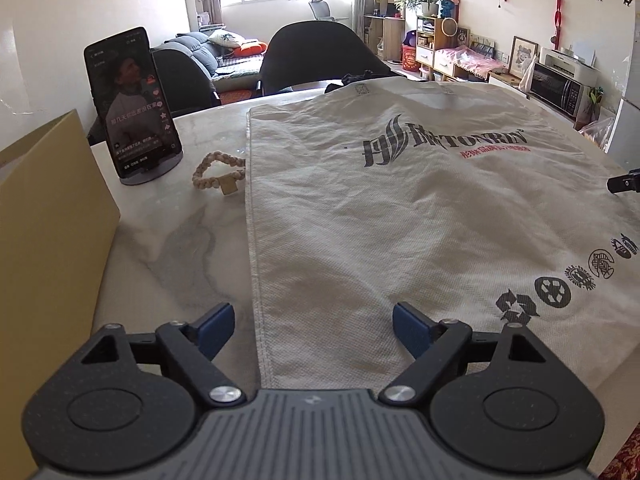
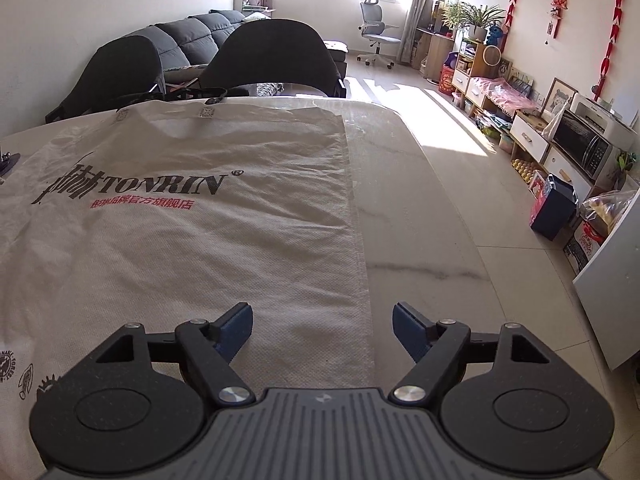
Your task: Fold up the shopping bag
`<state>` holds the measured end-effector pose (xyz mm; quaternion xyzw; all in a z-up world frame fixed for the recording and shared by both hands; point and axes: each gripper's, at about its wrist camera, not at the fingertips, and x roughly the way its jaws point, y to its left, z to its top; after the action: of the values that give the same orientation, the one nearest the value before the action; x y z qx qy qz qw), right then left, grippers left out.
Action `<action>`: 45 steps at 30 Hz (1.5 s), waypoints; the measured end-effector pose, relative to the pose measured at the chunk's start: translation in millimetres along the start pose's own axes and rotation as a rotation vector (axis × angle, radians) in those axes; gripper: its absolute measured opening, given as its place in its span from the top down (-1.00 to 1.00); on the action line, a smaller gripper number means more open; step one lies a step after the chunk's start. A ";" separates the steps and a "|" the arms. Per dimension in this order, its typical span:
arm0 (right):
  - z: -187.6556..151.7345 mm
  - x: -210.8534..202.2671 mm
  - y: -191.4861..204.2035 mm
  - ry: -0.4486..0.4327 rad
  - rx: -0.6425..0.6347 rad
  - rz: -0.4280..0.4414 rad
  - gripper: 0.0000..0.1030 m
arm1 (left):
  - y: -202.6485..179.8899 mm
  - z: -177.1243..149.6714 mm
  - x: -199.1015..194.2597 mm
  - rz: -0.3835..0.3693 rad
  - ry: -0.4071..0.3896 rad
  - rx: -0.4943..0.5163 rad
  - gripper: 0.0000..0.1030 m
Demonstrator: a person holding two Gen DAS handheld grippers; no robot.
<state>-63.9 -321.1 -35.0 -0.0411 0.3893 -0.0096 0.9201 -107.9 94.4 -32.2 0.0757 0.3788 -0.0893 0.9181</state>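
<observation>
At your far left a yellow-brown cardboard box (image 1: 52, 216) stands on the counter (image 1: 192, 236), filling the left edge of the left wrist view. Just right of it a phone (image 1: 130, 100) leans upright on a round stand, its screen lit. Next comes a braided cord loop (image 1: 218, 174) with a small tag, lying just beside the left seam of the shopping bag (image 1: 400, 208).

Your left hand-held gripper (image 1: 313, 330) is spread wide with nothing between its fingers. It sits over the bag's near left corner: the left blue pad is above bare marble, the right pad above the fabric, with the seam running between them. Whether either pad touches the surface, you cannot tell.

The bag lies flat and unfolded across the counter, logo side up, with recycling symbols along its near edge and its handles at the far side by two dark chairs (image 2: 272, 56).

Your right hand-held gripper (image 2: 322, 330) is likewise open and empty, straddling the bag's right edge near the near corner, left pad over fabric, right pad over marble. Right of the counter, the tiled floor (image 2: 452, 148) catches sunlight.
</observation>
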 end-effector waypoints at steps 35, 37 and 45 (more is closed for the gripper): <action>-66.3 -51.4 -18.8 -0.044 0.067 0.003 0.92 | -8.4 -19.7 -25.7 -0.089 -0.039 -0.009 0.95; -66.8 -53.2 -23.5 -0.047 0.077 -0.010 0.92 | -10.9 -19.8 -26.9 -0.112 -0.036 -0.005 0.95; -71.3 -62.4 -37.7 -0.046 0.101 -0.053 0.92 | -25.1 -20.1 -28.9 -0.171 -0.026 0.031 0.95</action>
<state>-158.0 -360.4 -36.6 -0.0052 0.3660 -0.0524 0.9291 -147.3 77.2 -27.6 0.0562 0.3704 -0.1742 0.9106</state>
